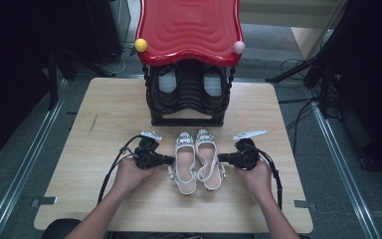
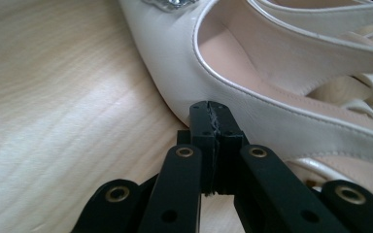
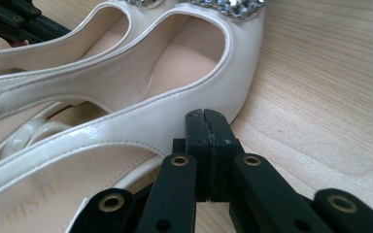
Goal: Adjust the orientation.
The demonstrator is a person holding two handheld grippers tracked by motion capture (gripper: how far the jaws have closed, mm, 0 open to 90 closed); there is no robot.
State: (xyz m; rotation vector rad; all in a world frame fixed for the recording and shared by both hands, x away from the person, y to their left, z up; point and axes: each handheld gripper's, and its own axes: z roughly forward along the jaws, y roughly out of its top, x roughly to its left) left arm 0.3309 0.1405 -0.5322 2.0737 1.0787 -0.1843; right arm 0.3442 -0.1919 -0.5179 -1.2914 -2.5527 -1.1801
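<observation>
Two white slingback shoes with jewelled toes lie side by side on the wooden table, toes pointing away: the left shoe (image 1: 184, 162) and the right shoe (image 1: 208, 158). My left gripper (image 1: 171, 160) is shut, its tip against the left shoe's outer side (image 2: 184, 73). My right gripper (image 1: 221, 158) is shut too, its tip against the right shoe's outer side (image 3: 175, 116). Nothing is held between either pair of jaws. The left gripper's jaws (image 3: 14, 22) appear at the top left of the right gripper view.
A black shoe rack (image 1: 188, 94) with a red wavy top (image 1: 189, 27) stands at the table's far middle, dark shoes on its shelf. A yellow ball (image 1: 141, 45) and a pink ball (image 1: 238, 47) sit at its corners. Bare tabletop (image 1: 104, 114) lies on both sides.
</observation>
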